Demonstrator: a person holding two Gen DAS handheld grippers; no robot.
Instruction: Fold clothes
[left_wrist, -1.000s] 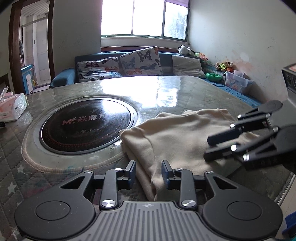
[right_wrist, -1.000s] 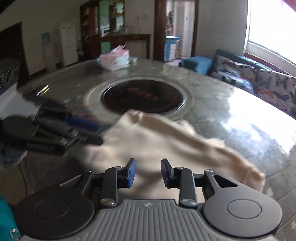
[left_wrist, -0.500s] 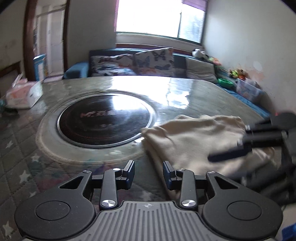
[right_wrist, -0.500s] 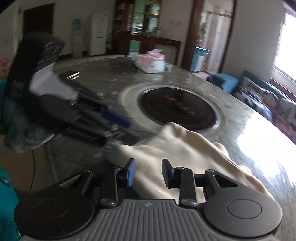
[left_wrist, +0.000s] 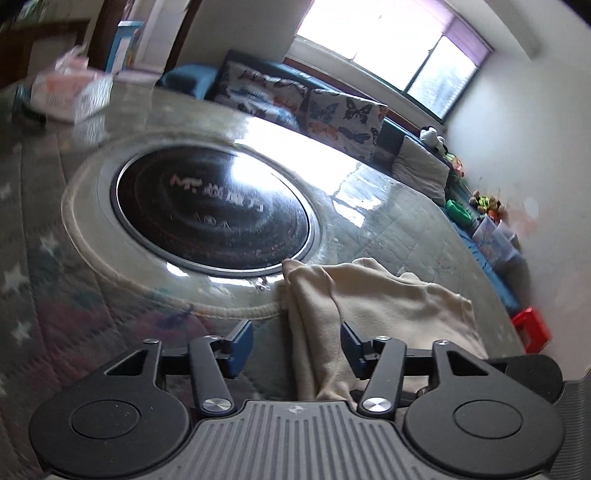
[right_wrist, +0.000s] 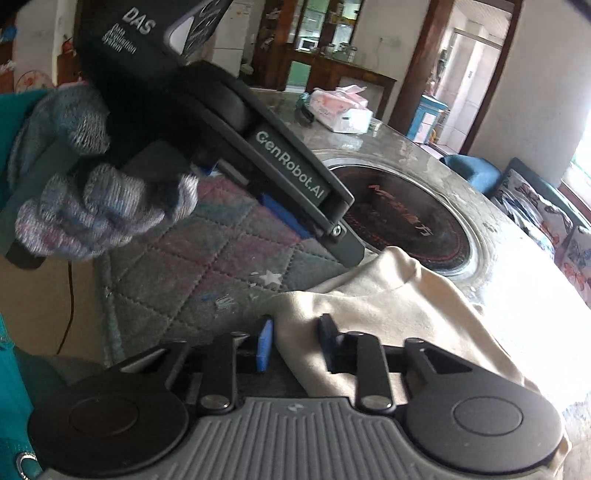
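Left wrist view: the left gripper (left_wrist: 296, 346) has its blue-padded jaws spread wide above a soft, cream, folded garment (left_wrist: 373, 302) lying on the glossy quilted table (left_wrist: 55, 266), beside a round black glass cooktop (left_wrist: 212, 212).

Right wrist view: the right gripper (right_wrist: 295, 345) is parted, straddling the garment's edge (right_wrist: 399, 306). A knit-gloved hand (right_wrist: 92, 184) grips the other tool.
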